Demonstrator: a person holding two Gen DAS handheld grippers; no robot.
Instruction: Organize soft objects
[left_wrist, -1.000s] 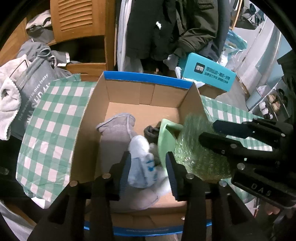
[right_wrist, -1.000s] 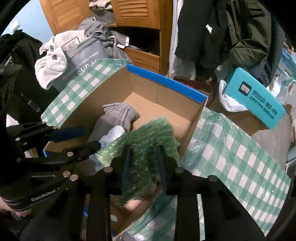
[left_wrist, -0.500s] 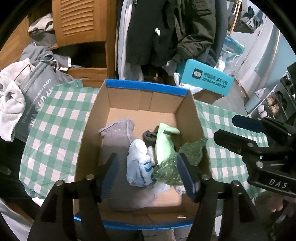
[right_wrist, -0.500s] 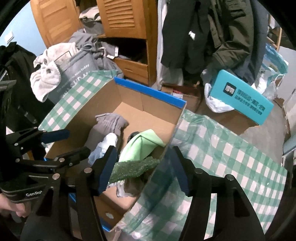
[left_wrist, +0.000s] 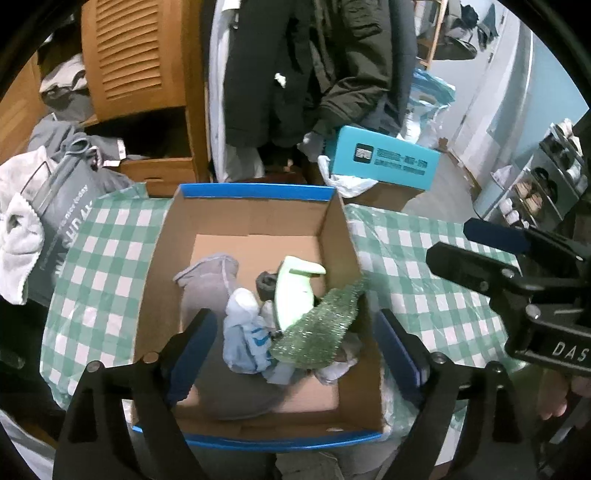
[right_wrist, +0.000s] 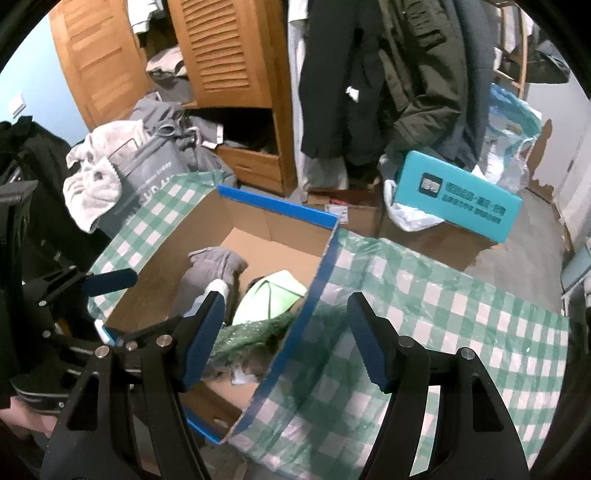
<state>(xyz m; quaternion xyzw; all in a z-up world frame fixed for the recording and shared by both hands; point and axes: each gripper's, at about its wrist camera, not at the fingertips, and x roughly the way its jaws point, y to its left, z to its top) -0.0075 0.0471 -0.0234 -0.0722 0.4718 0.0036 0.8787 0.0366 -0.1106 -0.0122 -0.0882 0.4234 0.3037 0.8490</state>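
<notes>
Both grippers have let go and lifted back since a second ago: then the left gripper (left_wrist: 291, 349) was pinched on the white-and-blue sock (left_wrist: 245, 341) and the right gripper (right_wrist: 284, 343) on the green tinsel piece (left_wrist: 319, 328); their jaws have just been opening, and now both stand wide apart with nothing pressed between the pads. Going left to right inside the cardboard box (left_wrist: 255, 214), the grey garment (left_wrist: 208, 280) lies along the left side, the sock sits on it near the middle, a dark rolled item (left_wrist: 266, 286) and the pale green cloth (left_wrist: 297, 291) come next, and the tinsel leans against the right wall, its tip just over the rim. The box rests on the green checked tabletop (left_wrist: 96, 266), which looks bare to its right in the right wrist view. To finish this release well, I would keep drawing both grippers up and away until the fingers clear the box walls, so nothing snags and drags out. The tinsel seems the likeliest to slide over the edge; a nudge inward may help. Whatever soft thing comes next must be found outside these views.
</notes>
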